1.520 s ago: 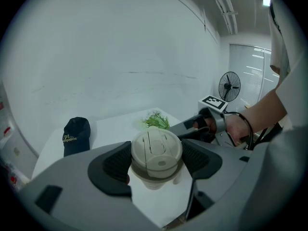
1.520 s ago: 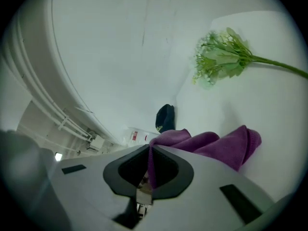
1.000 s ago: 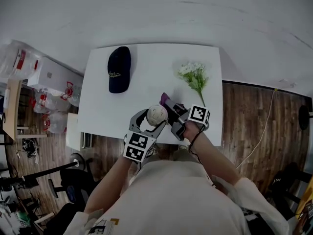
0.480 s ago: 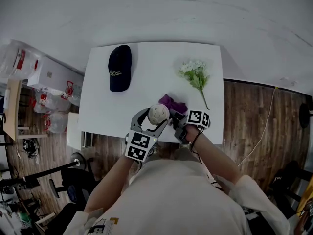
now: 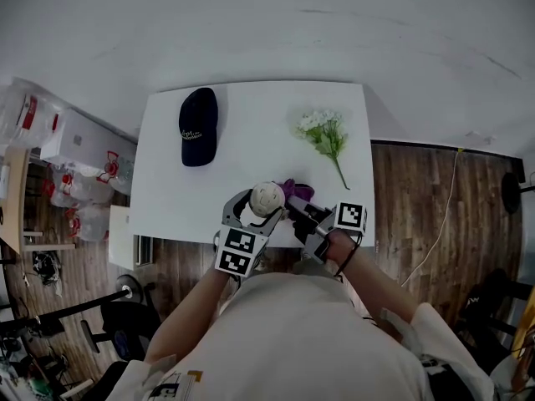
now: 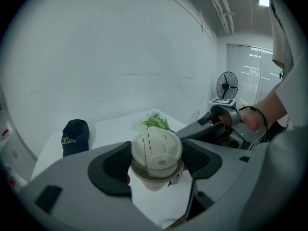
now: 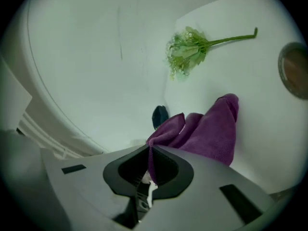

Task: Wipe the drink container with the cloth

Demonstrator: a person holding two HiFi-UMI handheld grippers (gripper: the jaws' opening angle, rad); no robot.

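Observation:
A cream drink container with a domed lid (image 5: pixel 267 196) is held above the near edge of the white table (image 5: pixel 251 153). My left gripper (image 5: pixel 264 209) is shut on it, its pads pressing both sides of the container (image 6: pixel 156 154). The left gripper (image 6: pixel 156 163) holds it roughly upright. Just right of it, my right gripper (image 5: pixel 296 206) is shut on an edge of a purple cloth (image 5: pixel 295 191). In the right gripper view the cloth (image 7: pixel 208 131) hangs from the right gripper (image 7: pixel 150 163) onto the table. The cloth looks apart from the container.
A dark cap (image 5: pixel 198 126) lies at the table's far left. A sprig of white flowers with a green stem (image 5: pixel 324 132) lies at the far right. Wooden floor (image 5: pixel 435 199) lies right of the table, and stacked boxes and bags (image 5: pixel 79 149) stand to its left.
My right gripper has drawn the cloth down and away from the container's side, toward the right and the near edge. The left gripper still holds the container in place.

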